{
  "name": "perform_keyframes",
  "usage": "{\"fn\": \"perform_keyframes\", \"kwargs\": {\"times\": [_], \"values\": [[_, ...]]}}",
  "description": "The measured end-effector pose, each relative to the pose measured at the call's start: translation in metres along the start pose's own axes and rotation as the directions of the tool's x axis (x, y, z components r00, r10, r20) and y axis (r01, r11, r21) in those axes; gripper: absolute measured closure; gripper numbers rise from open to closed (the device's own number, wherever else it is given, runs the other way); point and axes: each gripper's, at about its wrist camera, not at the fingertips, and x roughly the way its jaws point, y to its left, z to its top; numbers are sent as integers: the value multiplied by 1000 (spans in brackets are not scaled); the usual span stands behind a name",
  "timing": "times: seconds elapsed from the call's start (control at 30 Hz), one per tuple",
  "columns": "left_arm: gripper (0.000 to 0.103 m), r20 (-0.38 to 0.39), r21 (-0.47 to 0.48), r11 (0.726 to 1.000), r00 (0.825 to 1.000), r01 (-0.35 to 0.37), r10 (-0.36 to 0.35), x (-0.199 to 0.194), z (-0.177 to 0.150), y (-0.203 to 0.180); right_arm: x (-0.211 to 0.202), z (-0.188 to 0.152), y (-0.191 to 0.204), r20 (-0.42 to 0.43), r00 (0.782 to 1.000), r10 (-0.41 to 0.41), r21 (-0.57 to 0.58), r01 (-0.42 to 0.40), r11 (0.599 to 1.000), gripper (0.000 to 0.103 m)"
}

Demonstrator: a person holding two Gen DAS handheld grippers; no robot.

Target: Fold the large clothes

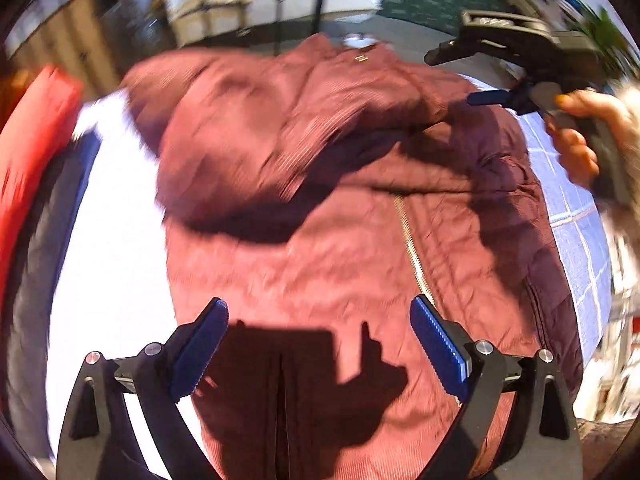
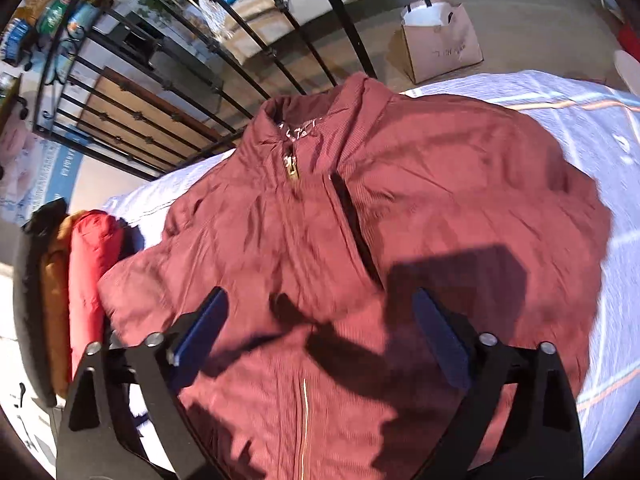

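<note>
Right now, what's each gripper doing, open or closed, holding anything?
Left gripper: open, empty, over the maroon jacket.
Right gripper: open, empty, over the jacket.

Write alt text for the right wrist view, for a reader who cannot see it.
A maroon zip-front jacket lies spread face up on a pale striped bedsheet, its gold zipper closed to the collar. The right tool hovers open above the jacket's lower half, holding nothing. A red folded garment lies at the left, a paper bag on the floor beyond.
</note>
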Motion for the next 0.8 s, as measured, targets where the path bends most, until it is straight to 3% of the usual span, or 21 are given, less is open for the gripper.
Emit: {"fn": "perform_keyframes", "kwargs": {"times": [0.1, 0.17, 0.3, 0.4, 0.47, 0.57, 0.7, 0.8], "values": [[13, -16, -76, 997, 1000, -17, 16, -4, -18, 16, 28, 9, 6, -59, 996, -62, -31, 61, 998, 46], [13, -18, -109, 993, 999, -39, 37, -7, -26, 28, 39, 9, 13, -92, 993, -80, -50, 76, 996, 87], [13, -22, -158, 985, 997, -74, 72, -4, -25, 44, 13, 3, 43, -13, 1000, -24, -153, 21, 988, 97], [13, -11, -186, 979, 996, -88, 87, -5, -14, 53, -26, 1, 51, 90, 996, 8, -206, 11, 978, 98], [13, 12, -191, 977, 995, -91, 95, -7, -3, 56, -55, 1, 42, 162, 987, 2, -197, 30, 980, 98], [13, 48, -191, 978, 994, -87, 97, -10, 16, 57, -88, -3, 10, 255, 963, -87, -172, 133, 976, 98], [13, 70, -180, 980, 993, -80, 94, -9, 36, 58, -98, -15, -45, 222, 961, -164, -97, 189, 977, 98], [13, 71, -163, 982, 992, -92, 104, -3, 54, 65, -80, -33, -77, 130, 971, -200, -59, 209, 976, 98]]}}
